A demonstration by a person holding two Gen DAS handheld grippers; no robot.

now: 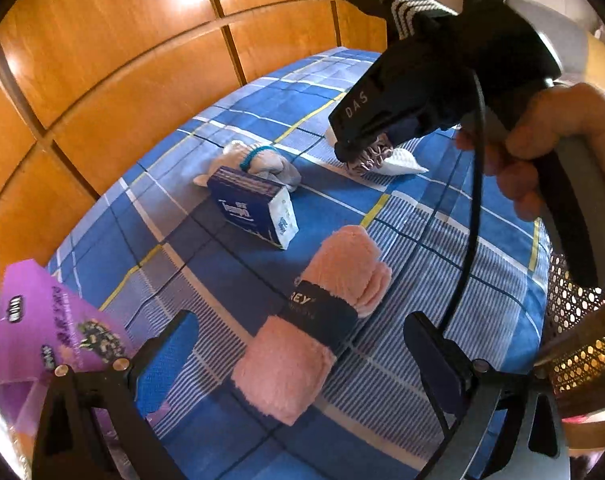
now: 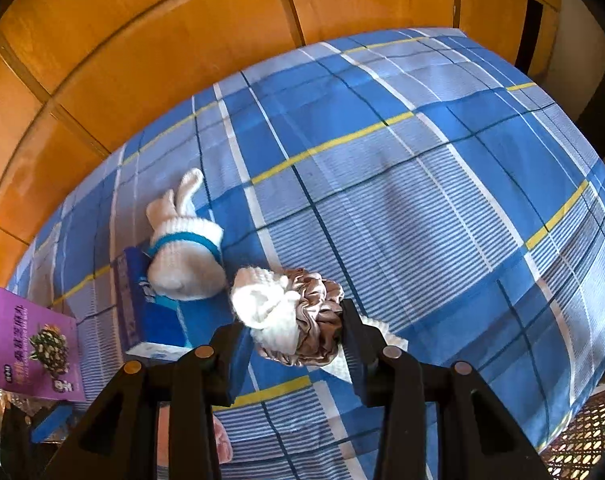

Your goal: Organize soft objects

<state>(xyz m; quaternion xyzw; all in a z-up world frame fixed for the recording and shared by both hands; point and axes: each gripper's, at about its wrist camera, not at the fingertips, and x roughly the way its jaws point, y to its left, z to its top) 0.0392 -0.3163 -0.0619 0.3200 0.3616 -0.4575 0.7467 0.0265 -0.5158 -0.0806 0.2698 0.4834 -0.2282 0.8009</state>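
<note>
A rolled pink towel (image 1: 306,332) with a dark band lies on the blue plaid bedcover (image 1: 382,64), just ahead of my open, empty left gripper (image 1: 302,344). My right gripper (image 2: 292,340) is open, its fingers on either side of a white sock bundle wrapped in a beige satin scrunchie (image 2: 298,316); the same bundle shows in the left wrist view (image 1: 376,158) under the right gripper's tip. A second white sock bundle with a teal band (image 2: 186,252) lies to the left, also in the left wrist view (image 1: 258,162).
A blue tissue pack (image 1: 254,208) lies beside the teal-banded socks. A purple box (image 1: 42,328) stands at the left edge. A perforated gold basket (image 1: 578,332) sits at the right. Wooden panels (image 1: 122,60) back the bed.
</note>
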